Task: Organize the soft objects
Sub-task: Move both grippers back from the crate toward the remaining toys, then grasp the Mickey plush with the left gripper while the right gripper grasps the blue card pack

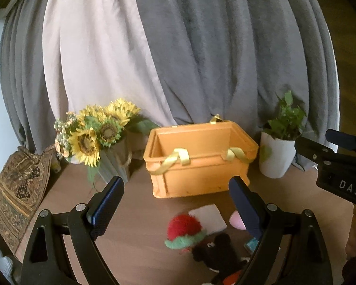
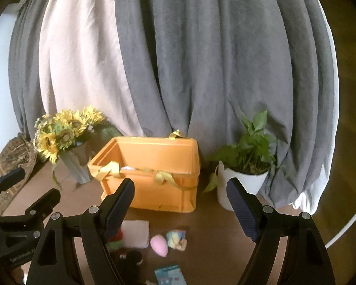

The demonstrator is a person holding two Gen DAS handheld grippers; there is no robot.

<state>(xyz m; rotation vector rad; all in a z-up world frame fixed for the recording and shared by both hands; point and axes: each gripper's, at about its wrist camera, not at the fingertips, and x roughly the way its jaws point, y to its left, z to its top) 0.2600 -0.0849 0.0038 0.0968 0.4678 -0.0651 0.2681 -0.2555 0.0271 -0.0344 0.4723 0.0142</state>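
Your orange bin [image 2: 154, 180] has maybe one white thing inside; hard to tell. White cloth [image 2: 135, 236], strawberry plush [image 1: 185, 230], pink sponge [image 2: 159, 245] wait on the table. Left gripper [image 1: 178, 204], right gripper [image 2: 182, 209]: wide, empty.

White capitals "DAS" stand on the black body of the right gripper [image 1: 339, 166], seen at the right edge of the left wrist view; the word runs on past the frame edge. In the right wrist view, small pale lettering runs along the black body of the left gripper [image 2: 21, 216] at the lower left, too blurred to read with certainty. No other text, number or label can be read.
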